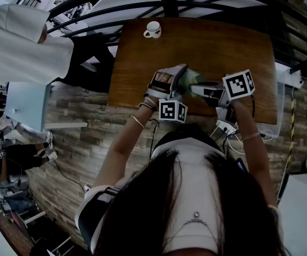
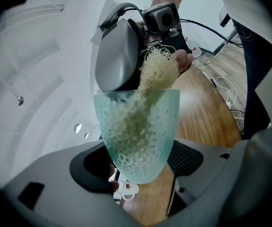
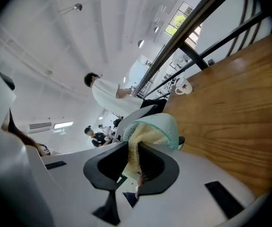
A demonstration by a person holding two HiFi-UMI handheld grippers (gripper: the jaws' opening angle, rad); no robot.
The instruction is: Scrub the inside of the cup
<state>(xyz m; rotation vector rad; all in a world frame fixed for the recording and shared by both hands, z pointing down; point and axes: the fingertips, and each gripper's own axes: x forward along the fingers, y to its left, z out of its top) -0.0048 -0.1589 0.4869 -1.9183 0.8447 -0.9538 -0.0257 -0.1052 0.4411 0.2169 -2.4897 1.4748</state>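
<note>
A pale green dimpled glass cup (image 2: 138, 141) is held between the jaws of my left gripper (image 2: 138, 162), which is shut on its lower body. A yellow mesh scrubber (image 2: 157, 72) hangs from above down into the cup. My right gripper (image 3: 135, 162) is shut on that scrubber (image 3: 136, 145), with the cup's rim (image 3: 162, 126) just beyond its jaws. In the head view both grippers meet over the near edge of the table, the left gripper (image 1: 177, 81) beside the right gripper (image 1: 198, 88), with the cup (image 1: 193, 78) between them.
A brown wooden table (image 1: 222, 47) lies under the grippers. A white mug (image 1: 153, 30) with a red mark stands at its far edge. A person in a white top (image 1: 20, 41) leans at the far left. Black railings run behind; cables lie at the right.
</note>
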